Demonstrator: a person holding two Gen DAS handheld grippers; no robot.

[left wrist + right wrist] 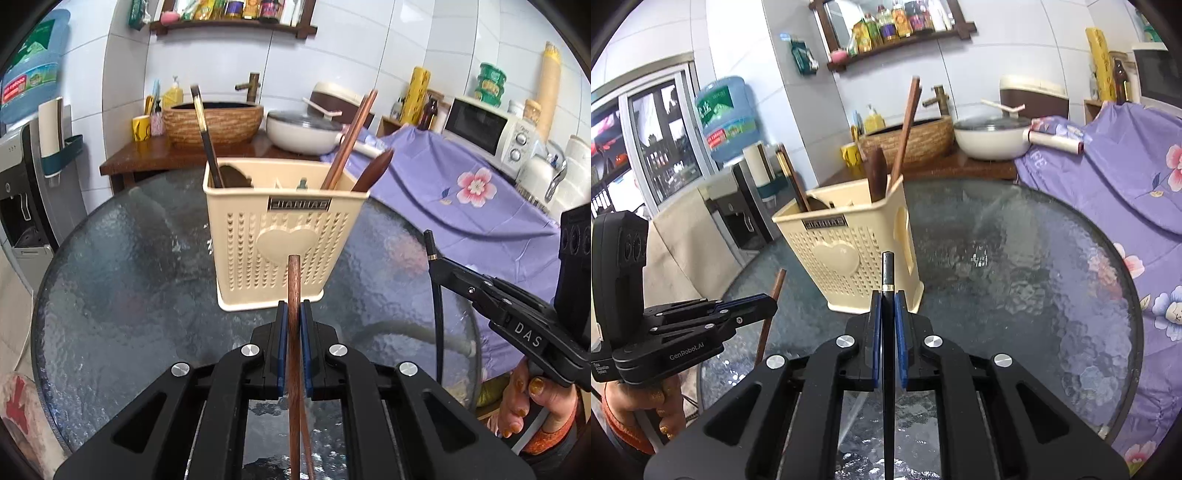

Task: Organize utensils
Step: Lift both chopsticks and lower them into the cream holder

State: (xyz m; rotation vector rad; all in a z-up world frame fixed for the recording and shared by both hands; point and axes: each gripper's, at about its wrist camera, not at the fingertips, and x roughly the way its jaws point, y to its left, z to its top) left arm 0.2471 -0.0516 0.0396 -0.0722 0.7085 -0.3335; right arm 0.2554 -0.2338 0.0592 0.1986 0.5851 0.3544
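**Utensils held over the table, ready for the caddy**

Utensils are being sorted into a cream plastic caddy (282,229) that stands upright near the middle of a round glass table (129,266). The caddy is divided into compartments. On one side a dark-handled utensil (207,136) leans out of it; on the other side a pair of brown wooden chopsticks (351,136) and a brown wooden spoon handle (373,170) stand together, so like items appear to be grouped.

The left tongs (294,314) are closed on brown wooden chopsticks (294,280), clamped between the blue pads with the blunt ends pointing forward at the caddy's front wall. Two sticks can be made out below the pads, crossing slightly. The right tongs (888,302) are closed on a thin black chopstick (887,269) with a gold band, also aimed toward the caddy. Whether a second black stick lies behind it cannot be told.

Both tongs are held clear of the table, short of the caddy and below its rim. Judging by this, the sticks need to be raised over the rim and tipped end-down before release, the brown pair most likely into the compartment with the matching wood. Neither is in the caddy yet.
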